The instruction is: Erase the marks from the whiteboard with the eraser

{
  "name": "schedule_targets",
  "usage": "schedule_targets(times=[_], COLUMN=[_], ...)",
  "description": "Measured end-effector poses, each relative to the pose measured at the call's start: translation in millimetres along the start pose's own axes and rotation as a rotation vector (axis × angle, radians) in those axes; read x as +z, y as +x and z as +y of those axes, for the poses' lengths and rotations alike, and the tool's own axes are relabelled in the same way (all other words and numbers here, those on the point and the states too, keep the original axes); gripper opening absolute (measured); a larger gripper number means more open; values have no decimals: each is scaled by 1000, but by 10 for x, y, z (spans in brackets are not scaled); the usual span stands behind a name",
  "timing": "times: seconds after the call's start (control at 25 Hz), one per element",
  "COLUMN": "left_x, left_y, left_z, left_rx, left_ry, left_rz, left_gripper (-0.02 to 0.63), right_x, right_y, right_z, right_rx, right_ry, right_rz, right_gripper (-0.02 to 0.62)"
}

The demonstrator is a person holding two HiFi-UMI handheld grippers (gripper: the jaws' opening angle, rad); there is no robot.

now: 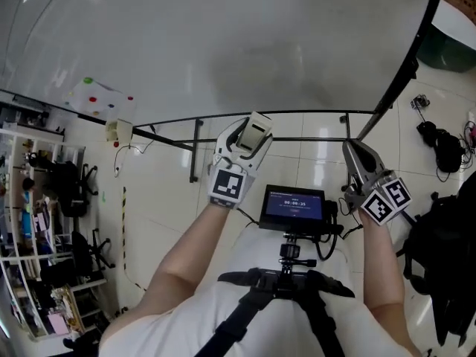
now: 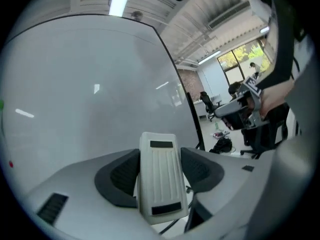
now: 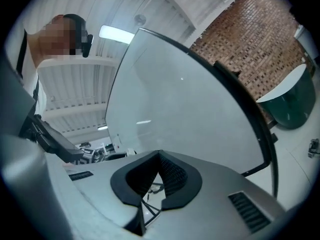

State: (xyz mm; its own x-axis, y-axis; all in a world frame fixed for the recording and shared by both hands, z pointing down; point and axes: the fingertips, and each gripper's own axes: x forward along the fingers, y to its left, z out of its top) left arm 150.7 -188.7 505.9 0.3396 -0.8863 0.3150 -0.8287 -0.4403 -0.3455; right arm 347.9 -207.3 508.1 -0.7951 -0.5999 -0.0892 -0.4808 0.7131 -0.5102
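The whiteboard [image 1: 223, 36] fills the upper part of the head view; its surface looks clean apart from a faint grey smudge [image 1: 260, 58]. My left gripper [image 1: 249, 136] is just below the board's lower edge, shut on a white ribbed eraser [image 1: 258, 130]. In the left gripper view the eraser [image 2: 160, 179] stands lengthwise between the dark pads [image 2: 125, 174], facing the whiteboard [image 2: 90, 99]. My right gripper [image 1: 351, 149] is near the board's lower right, shut and holding nothing. In its own view the right gripper [image 3: 159, 158] has its tips meeting in front of the whiteboard [image 3: 175, 99].
A sheet with green and red magnets [image 1: 100, 99] sits at the board's lower left. The stand's black bars [image 1: 197, 119] run under the board. A small monitor [image 1: 294, 205] hangs on my chest rig. Black bags [image 1: 446, 151] lie on the floor at right, with shelves and chairs [image 1: 44, 192] at left.
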Motion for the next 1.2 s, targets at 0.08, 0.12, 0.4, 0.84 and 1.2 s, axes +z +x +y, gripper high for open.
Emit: schedule_targets(times=[0.08,0.12,0.4,0.84,1.2], left_x=[-35,-64,-499,-1658,-2095], left_y=[-361,-598,-1682,-3205,-3675], left_z=[3,52,181,374,517], left_rx=[-28,-31,21,82,166], left_ry=[-94,-132,-261,-338,-355], left_rz=[-32,-47,-61,-122,-127], left_gripper=[296,296,296,296,296], right_x=[-124,-192,-704,-1951,-2458], right_y=[158,256,602,906,1141], right_z=[376,624,1680,3144,3427], right_rx=[46,70,185,300,309], right_ry=[-28,-43,-106,-126,-120], right_rz=[27,43,147,204,245], right_gripper=[14,14,14,14,14])
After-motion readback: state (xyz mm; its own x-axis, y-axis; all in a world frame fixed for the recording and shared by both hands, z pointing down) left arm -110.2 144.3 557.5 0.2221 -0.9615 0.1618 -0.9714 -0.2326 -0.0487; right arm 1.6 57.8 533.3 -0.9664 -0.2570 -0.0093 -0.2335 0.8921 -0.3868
